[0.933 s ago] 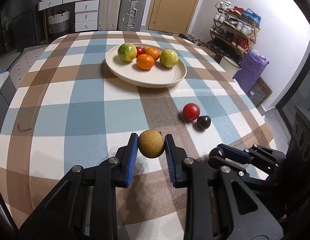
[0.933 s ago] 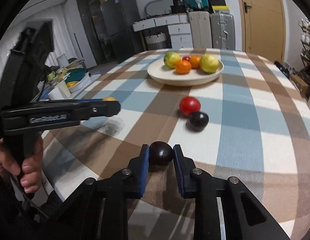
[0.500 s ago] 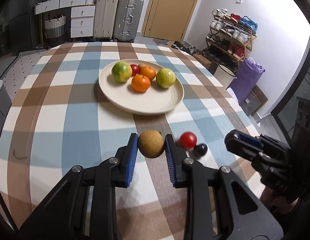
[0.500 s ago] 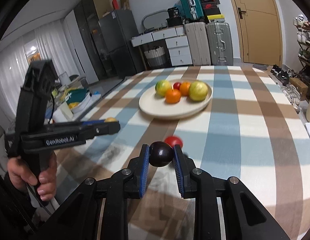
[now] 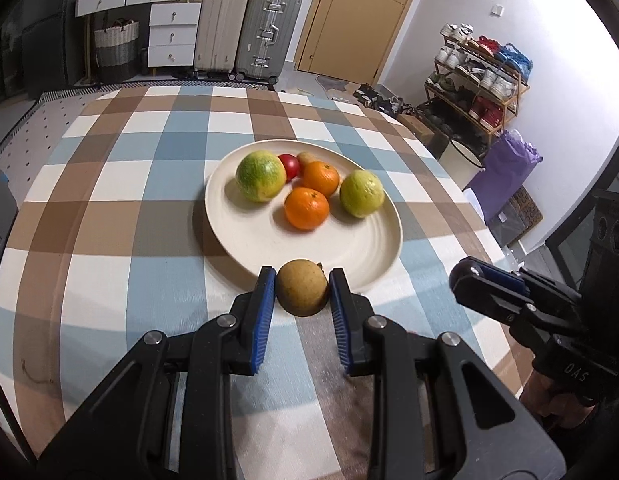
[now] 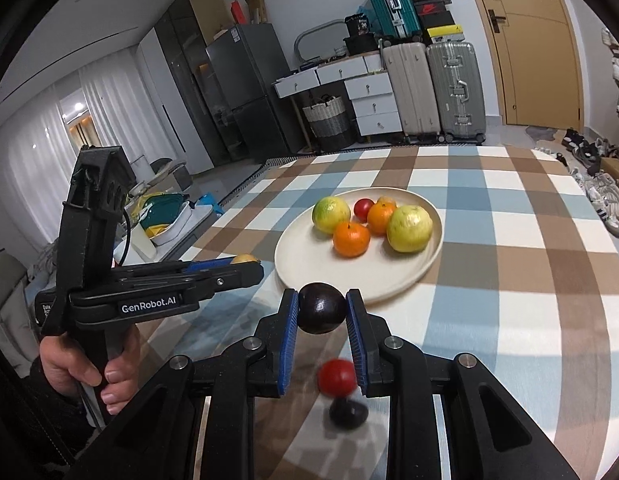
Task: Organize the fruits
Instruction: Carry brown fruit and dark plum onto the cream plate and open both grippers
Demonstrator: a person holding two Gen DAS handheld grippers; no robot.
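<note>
Both carries have closed in from mid-bench to the plate edge: left tongs pinching the brown fruit, right tongs pinching the dark plum, so release into plate looks next; red fruit and another dark one remain on bench.

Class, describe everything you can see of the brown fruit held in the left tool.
The brown fruit is round and matte, tan-brown with a slightly rough, speckled skin and a small dark nub at its upper right. The left tool is shut on it, a blue ribbed pad pressing each side. It hangs clear of the checked tablecloth, just in front of the near rim of the cream plate. In the right wrist view only a yellowish sliver shows above the tool's fingers.
</note>
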